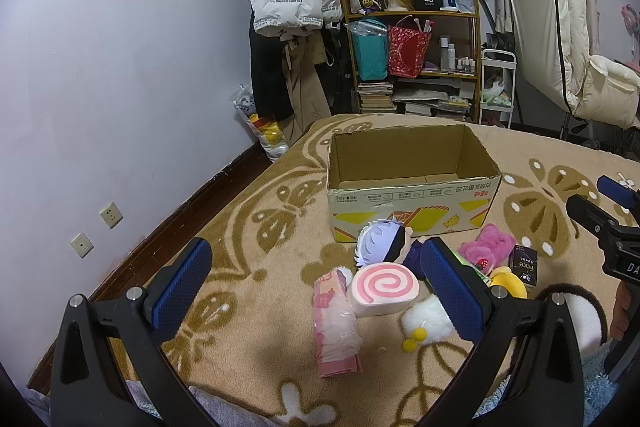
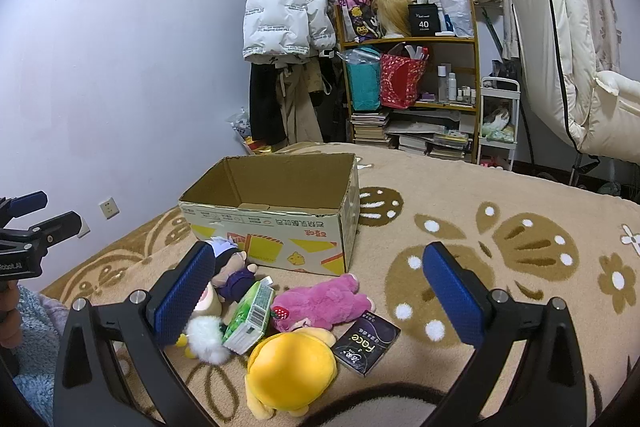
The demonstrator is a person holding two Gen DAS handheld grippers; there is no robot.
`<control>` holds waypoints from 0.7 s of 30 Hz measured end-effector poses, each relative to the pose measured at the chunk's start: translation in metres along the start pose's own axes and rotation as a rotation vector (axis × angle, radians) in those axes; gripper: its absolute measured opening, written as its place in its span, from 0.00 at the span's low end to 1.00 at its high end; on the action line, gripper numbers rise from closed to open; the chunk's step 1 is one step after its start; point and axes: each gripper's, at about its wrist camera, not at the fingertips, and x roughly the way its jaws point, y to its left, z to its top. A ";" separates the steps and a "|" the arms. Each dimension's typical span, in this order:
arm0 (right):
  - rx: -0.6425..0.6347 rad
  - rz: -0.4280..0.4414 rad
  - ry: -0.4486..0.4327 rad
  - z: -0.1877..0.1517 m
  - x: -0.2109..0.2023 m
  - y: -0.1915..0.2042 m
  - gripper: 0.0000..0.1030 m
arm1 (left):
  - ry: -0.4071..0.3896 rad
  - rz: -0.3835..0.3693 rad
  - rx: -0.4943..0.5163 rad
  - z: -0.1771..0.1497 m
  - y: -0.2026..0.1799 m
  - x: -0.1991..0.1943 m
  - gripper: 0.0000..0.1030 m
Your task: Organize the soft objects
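Both grippers hovering w/ jaws apart, holding nothing
Left gripper (image 1: 316, 275) facing swirl-roll plush (image 1: 383, 285); right gripper (image 2: 318, 287) facing pink bear (image 2: 320, 303); cardboard box (image 2: 272, 227) sitting behind on bed blanket (image 2: 500, 195).

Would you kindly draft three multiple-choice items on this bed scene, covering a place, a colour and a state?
1. Where does the brown cardboard box stand?
A. on the patterned beige blanket, behind the toys
B. on the wooden shelf
C. on the floor

2. What colour is the furry plush bear beside the black "face" packet?
A. blue
B. pink
C. green

3. What state is the box in?
A. taped shut
B. open and full
C. open and empty

Key: 1 A, it sits on the blanket; 2 B, its fur is pink; 3 C, only bare cardboard shows inside.
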 end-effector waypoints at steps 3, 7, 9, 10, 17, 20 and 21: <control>-0.003 0.000 0.001 0.000 0.000 0.000 1.00 | -0.001 0.000 0.000 0.000 0.000 0.000 1.00; -0.003 0.000 0.001 0.000 0.000 0.000 1.00 | 0.000 0.000 0.001 0.000 0.000 0.000 1.00; -0.003 -0.001 0.001 0.000 0.000 0.000 1.00 | 0.000 0.000 0.001 0.000 0.000 0.000 1.00; -0.002 -0.001 0.001 0.000 0.000 0.000 1.00 | 0.000 0.000 0.000 0.000 0.000 0.000 1.00; -0.005 0.001 0.000 0.000 0.000 0.001 1.00 | 0.001 0.000 0.001 0.000 0.000 0.000 1.00; -0.003 -0.001 0.001 0.000 0.000 0.000 1.00 | 0.000 0.000 0.001 0.000 0.000 0.000 1.00; -0.004 -0.002 0.002 0.000 0.000 0.000 1.00 | 0.001 0.001 0.001 0.000 0.000 0.000 1.00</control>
